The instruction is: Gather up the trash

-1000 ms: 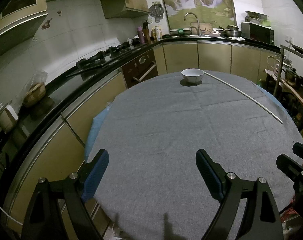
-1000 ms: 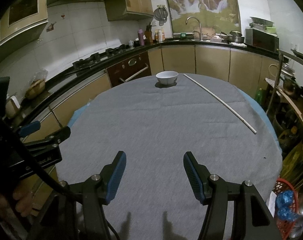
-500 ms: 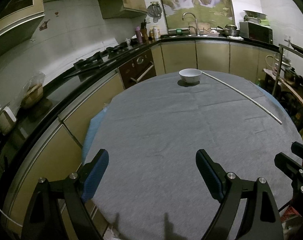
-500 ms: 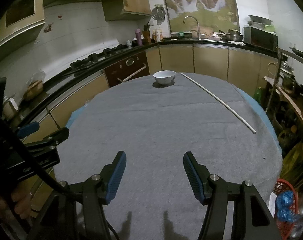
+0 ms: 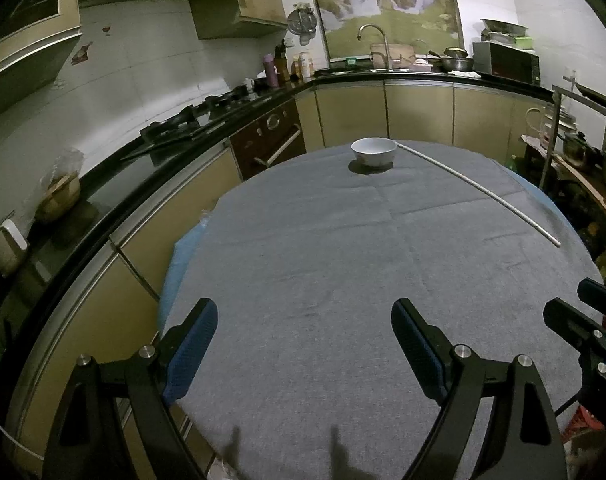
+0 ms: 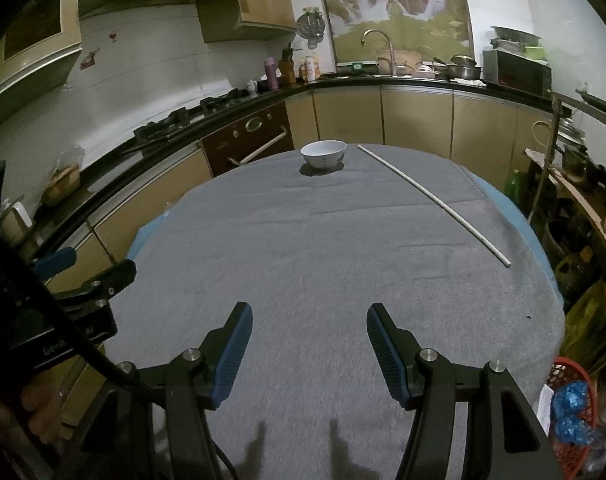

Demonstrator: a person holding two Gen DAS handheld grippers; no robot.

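Above grey tablecloth, both grippers tilted down — left gripper, right gripper empty

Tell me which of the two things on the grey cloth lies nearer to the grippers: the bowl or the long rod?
The long white rod: its near end comes down the cloth's right side, while the white bowl stands at the far edge.
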